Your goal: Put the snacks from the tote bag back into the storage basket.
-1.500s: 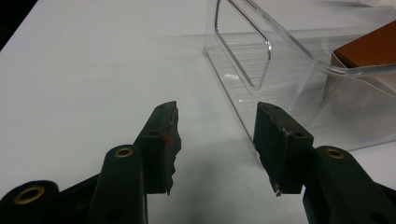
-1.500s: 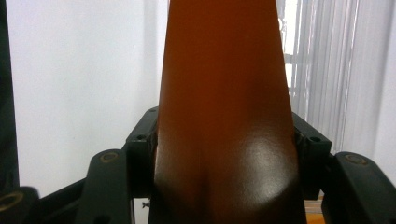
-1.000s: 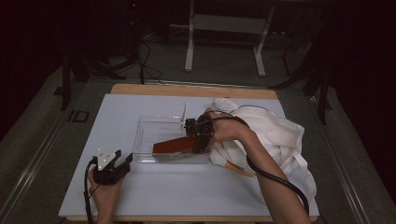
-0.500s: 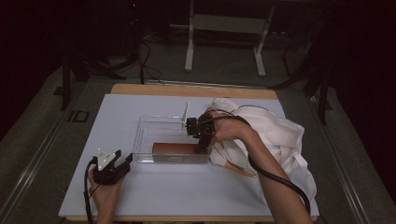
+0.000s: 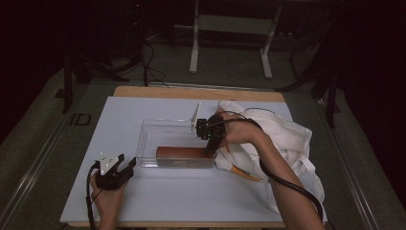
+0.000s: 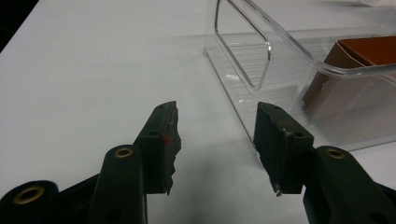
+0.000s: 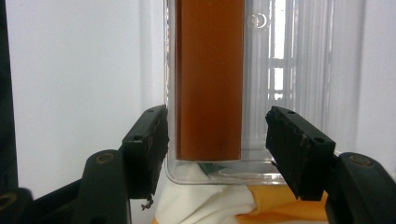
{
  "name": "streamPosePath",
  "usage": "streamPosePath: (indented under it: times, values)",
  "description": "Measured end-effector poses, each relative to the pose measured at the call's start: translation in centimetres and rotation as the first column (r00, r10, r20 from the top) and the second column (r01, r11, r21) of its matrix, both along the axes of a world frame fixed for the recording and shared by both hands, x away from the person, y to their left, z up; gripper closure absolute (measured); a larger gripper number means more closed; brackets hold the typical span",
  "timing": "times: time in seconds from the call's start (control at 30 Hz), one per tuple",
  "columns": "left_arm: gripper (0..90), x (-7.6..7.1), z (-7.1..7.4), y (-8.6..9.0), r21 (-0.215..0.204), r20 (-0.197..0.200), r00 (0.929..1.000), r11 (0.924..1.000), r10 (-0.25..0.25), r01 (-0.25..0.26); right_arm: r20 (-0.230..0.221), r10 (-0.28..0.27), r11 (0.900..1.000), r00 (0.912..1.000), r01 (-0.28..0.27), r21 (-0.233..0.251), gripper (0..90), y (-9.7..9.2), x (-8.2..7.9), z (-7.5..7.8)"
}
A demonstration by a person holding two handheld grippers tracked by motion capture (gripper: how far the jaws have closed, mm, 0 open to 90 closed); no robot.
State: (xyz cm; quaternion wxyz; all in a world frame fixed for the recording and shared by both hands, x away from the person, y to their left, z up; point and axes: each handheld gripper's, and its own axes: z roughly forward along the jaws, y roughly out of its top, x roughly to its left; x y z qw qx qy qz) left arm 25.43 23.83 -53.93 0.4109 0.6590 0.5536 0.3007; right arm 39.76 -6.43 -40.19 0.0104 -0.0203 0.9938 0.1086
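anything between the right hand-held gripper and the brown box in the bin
Nothing visible. The right hand-held gripper is open above the bin's end, with the brown box lying in the bin straight ahead between its jaws.

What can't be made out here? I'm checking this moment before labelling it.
- High view: the tips of the right tool are hidden behind the wall of the clear bin, so contact with the brown box is unclear.
- Right gripper view: the box's far end is cut off by the top edge.
- High view: the orange thing is mostly covered by the white cloth; what it is stays unclear.
- Left gripper view: the bin runs past the right edge.
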Motion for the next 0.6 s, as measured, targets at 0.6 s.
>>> streamPosePath:
  times: [0.6]
  values:
    - [50.4,0.1,0.0,0.0,-0.001,-0.009,1.0,1.0,0.003,-0.003,0.072,-0.082,0.9911,0.994,0.074,0.11,39.7,-4.3,-0.9,1.1]
